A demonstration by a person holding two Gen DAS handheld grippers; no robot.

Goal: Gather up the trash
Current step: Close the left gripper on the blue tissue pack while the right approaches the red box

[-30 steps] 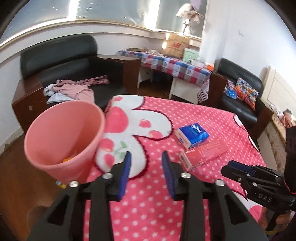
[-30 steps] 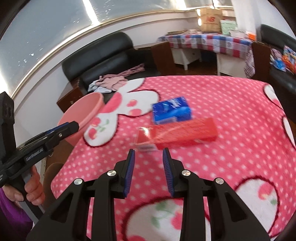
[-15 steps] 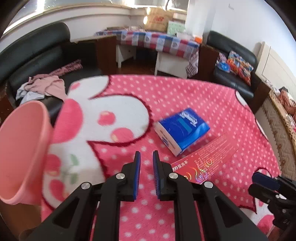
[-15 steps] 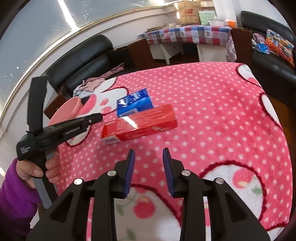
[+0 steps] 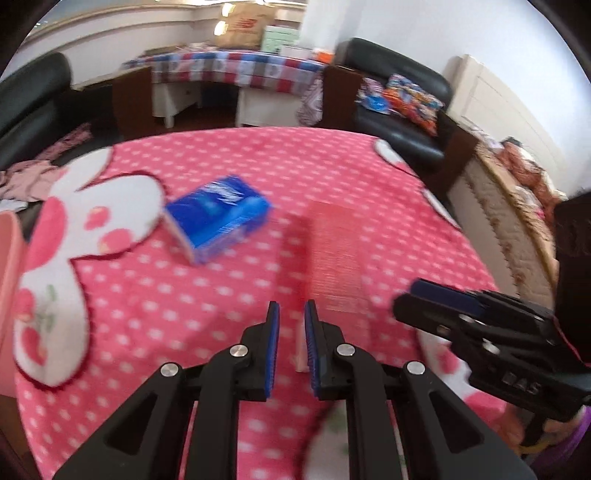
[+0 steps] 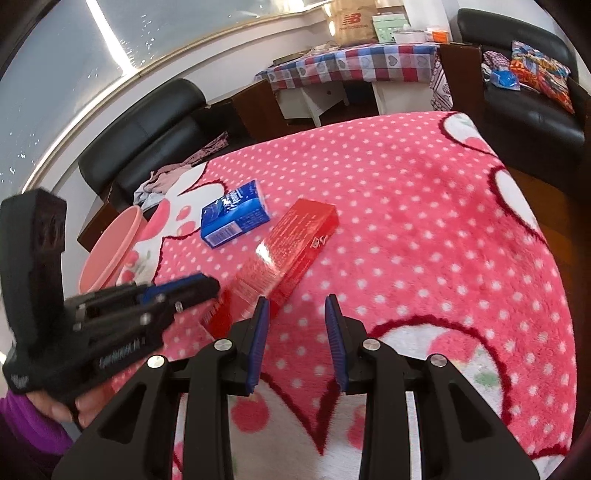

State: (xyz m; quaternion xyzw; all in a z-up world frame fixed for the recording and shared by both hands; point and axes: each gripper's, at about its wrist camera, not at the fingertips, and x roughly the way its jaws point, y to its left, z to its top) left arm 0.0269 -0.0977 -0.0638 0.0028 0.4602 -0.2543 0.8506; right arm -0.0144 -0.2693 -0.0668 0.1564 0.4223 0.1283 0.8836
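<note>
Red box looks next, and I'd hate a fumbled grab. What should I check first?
1. Red box clear of blue box: ok, they lie apart.
2. Left gripper at the red box's near end: ok.
3. Left jaws wide enough for it: not ok, gap too narrow.
4. Right gripper empty: ok, open, nothing between.
5. Room in bin: cannot tell, inside hidden.

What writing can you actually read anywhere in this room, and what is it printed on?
"new balance", with the NB logo: brown paper bag on the checked table.
Blue pack: white print, too blurred to read.
Red box: fine print and a small logo, unreadable.
Left gripper: pale lettering on its body, blurred.
Right gripper: embossed letters, not clearly readable.
</note>
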